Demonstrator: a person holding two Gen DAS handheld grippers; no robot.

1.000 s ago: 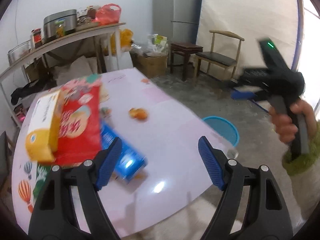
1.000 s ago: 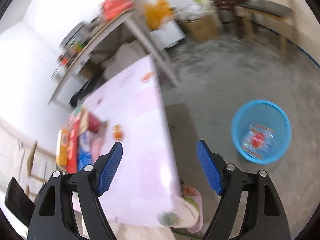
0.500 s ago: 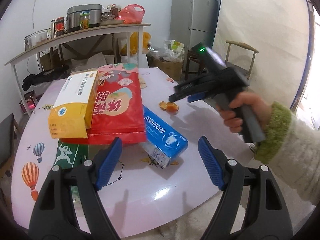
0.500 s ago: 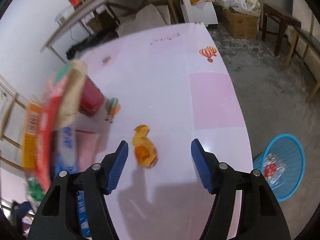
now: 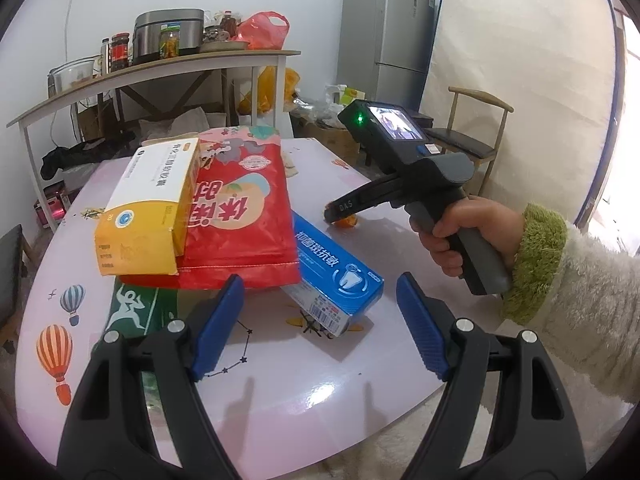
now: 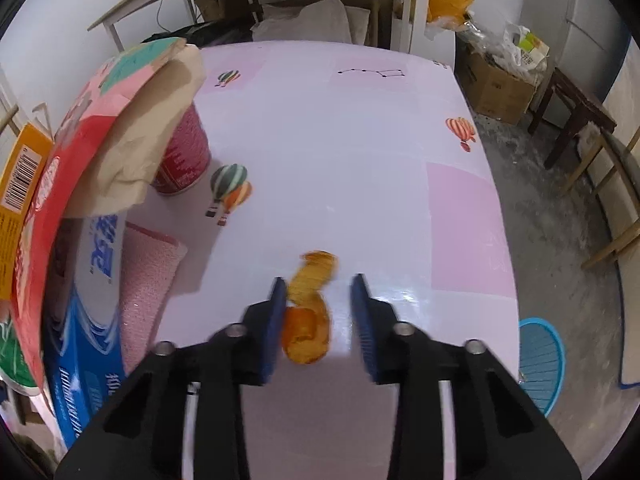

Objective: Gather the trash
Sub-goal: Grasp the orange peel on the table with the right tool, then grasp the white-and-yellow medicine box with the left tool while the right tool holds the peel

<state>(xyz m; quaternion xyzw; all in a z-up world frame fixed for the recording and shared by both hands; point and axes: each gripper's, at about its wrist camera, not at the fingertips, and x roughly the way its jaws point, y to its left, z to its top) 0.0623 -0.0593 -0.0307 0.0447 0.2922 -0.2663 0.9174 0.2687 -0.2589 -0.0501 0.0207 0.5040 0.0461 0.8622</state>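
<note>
Peel (image 6: 306,312) off an orange is what we're after, lying on the pink table (image 6: 360,160) between the right claw (image 6: 318,312) pads, which have just been closing; the left pad looks to be touching it, though blur makes that iffy. It's light, floppy and curled, so we'd pinch the thick lower curl gently. Left claw (image 5: 320,328) hangs released, holding nothing, above the blue toothpaste box (image 5: 336,272).

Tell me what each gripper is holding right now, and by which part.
Left gripper: nothing, open. Right gripper: jaws just closing around the orange peel; left pad touches its near end, right pad is clear, so no firm hold yet.
</note>
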